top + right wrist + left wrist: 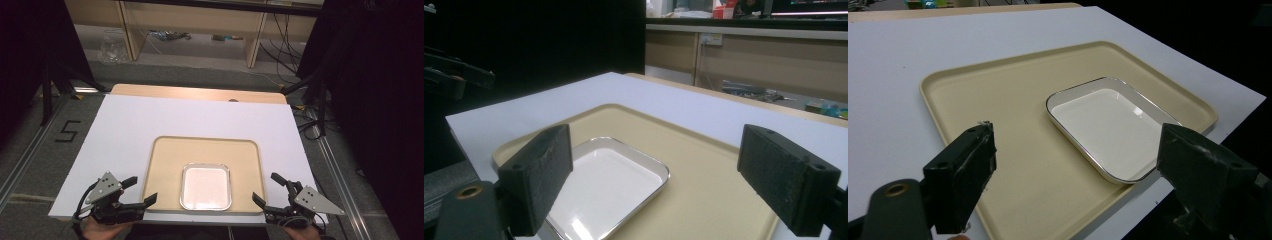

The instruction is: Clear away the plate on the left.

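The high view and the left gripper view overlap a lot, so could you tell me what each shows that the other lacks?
The high view alone takes in both grippers, the left gripper and the right gripper, each open at the table's near edge, plus a black 5 mark on the floor. The left gripper view alone shows the dish's thin metallic rim close up. Both show the beige tray on the white board, with the empty white dish resting in the tray.
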Tool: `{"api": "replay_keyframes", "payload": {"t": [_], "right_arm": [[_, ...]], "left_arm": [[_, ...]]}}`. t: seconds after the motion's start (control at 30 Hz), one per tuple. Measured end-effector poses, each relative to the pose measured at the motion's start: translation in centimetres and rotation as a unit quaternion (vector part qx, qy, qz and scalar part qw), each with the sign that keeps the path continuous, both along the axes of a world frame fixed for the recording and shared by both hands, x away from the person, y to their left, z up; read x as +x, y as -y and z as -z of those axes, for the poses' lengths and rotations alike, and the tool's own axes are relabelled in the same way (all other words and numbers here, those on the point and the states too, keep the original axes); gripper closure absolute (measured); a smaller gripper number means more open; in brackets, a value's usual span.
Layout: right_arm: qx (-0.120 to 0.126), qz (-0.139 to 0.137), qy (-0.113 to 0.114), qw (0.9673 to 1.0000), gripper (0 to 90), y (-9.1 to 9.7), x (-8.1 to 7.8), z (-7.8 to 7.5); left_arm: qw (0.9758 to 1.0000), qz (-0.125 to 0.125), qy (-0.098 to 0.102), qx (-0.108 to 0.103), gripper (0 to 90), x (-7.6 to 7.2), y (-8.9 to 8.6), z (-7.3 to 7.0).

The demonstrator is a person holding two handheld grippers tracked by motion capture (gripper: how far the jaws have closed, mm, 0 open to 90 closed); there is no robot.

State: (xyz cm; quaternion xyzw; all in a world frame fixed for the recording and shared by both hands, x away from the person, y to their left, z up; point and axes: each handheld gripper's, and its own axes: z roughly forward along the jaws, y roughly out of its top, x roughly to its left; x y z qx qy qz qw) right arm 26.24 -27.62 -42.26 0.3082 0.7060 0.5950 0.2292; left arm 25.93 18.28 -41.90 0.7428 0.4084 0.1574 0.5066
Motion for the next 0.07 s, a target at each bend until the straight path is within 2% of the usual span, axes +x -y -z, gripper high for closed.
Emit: {"api": "replay_keyframes", "payload": {"t": [0.07], "right_arm": [[-0.001, -0.001, 0.002, 1.0, 15.3, 0.07, 0.05, -0.01]], "left_arm": [[1.0, -0.004, -0.002, 0.001, 15.9, 0.0, 0.06, -0.01]]}}
